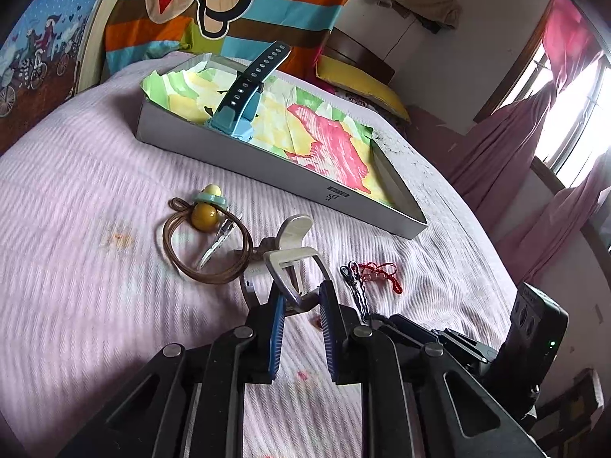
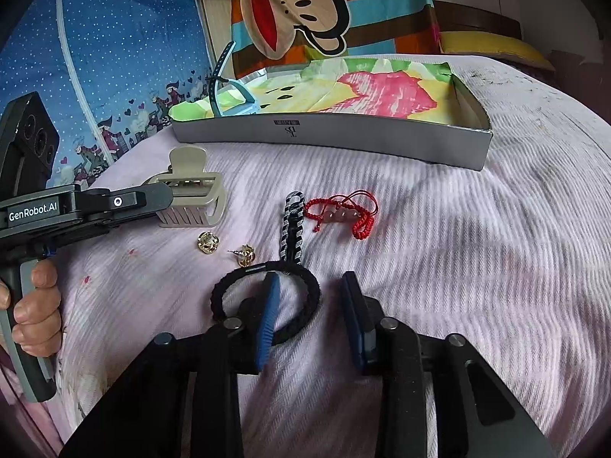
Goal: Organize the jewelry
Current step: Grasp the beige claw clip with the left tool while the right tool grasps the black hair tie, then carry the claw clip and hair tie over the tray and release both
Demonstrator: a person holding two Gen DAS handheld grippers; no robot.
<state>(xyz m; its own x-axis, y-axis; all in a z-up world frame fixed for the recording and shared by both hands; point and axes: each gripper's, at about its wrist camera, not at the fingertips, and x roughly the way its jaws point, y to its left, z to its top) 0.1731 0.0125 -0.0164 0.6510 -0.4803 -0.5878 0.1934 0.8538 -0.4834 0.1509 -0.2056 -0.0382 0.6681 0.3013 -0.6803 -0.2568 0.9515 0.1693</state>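
Pink ribbed bedspread (image 2: 458,267) carries all we see. Grey box (image 2: 343,141) at far edge, blue watch (image 1: 244,87) inside. We note left gripper (image 1: 301,294) clamped on beige hair claw (image 2: 191,198). Right gripper (image 2: 309,286) jaws apart, straddling black hair tie (image 2: 229,286), not pinching. Red bracelet (image 2: 343,210) and gold earrings (image 2: 208,242) lie loose nearby.

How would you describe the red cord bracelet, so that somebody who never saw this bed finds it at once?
Start at the long grey box lying on the pink bedspread. In front of its middle, on the bedspread, lies the red cord bracelet, just right of a black-and-white braided strap. It is the only red piece, knotted, with a few pinkish beads in a row.
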